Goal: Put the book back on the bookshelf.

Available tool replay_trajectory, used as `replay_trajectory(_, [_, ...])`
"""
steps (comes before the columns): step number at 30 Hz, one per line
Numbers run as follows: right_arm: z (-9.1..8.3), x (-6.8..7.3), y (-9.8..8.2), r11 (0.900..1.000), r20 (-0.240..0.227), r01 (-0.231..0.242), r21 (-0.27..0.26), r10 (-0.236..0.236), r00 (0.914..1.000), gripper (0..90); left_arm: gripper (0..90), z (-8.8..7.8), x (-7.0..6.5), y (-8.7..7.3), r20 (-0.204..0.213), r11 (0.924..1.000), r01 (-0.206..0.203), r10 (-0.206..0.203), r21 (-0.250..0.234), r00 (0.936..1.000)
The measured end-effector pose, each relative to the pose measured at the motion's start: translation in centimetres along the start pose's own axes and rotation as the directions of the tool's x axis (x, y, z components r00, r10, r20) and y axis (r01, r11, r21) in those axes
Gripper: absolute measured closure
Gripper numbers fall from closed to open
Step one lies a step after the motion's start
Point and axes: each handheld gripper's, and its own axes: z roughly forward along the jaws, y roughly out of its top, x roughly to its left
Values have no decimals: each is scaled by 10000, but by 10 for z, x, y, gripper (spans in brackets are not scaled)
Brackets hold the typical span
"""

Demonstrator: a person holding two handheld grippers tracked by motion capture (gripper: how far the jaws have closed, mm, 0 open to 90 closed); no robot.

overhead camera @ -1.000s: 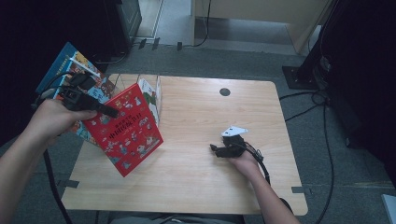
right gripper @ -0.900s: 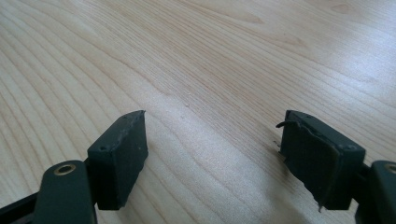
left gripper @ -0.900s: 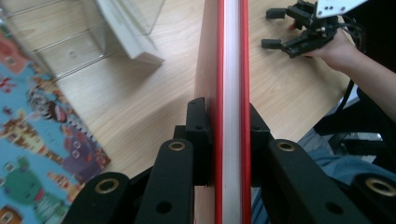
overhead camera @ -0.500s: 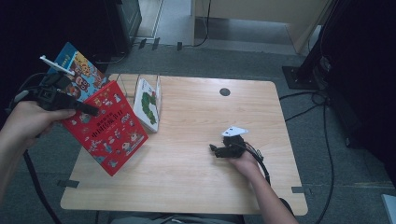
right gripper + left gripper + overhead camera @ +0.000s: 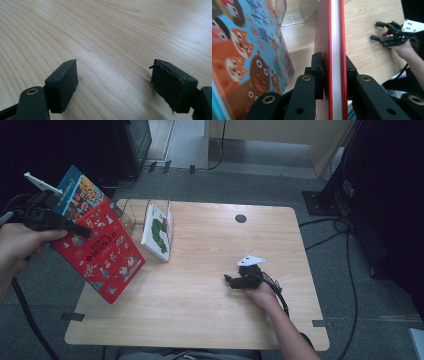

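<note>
left gripper (image 5: 82, 231) clamps a red book (image 5: 102, 252) off the table's (image 5: 200, 320) left edge, beside a blue book (image 5: 77, 195); clear rack (image 5: 150, 222) near. right gripper (image 5: 229, 280) wide, on bare wood.

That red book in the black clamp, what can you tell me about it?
The red book is a thin hardback whose cover is crowded with small cartoon pictures and pale lettering. In the left gripper view its white page block shows between red covers. The left gripper pinches its edge, holding it tilted off the table's left side, beside a blue picture book.
</note>
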Motion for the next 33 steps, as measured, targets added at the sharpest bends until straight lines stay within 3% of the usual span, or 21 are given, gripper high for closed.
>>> replay_trajectory(7, [0,0,0,10000,-7,13,-4,-13,10000,207,782,0,8,13,148,9978,617,-614,-229,9980])
replay_trajectory(13, [0,0,0,10000,37,-12,-4,12,10000,206,783,2,12,22,-190,9958,893,-897,-211,9958])
replay_trajectory(21, [0,0,0,10000,45,-12,-5,12,10000,205,782,14,17,38,-45,9871,1545,-1549,-421,9879])
replay_trajectory(27, [0,1,0,10000,66,-39,-7,39,10000,205,780,21,15,47,-471,9887,1421,-1443,-477,9884])
replay_trajectory(33, [0,1,0,10000,82,-56,-1,56,10000,203,785,24,19,55,-599,9825,1626,-1683,-908,9839])
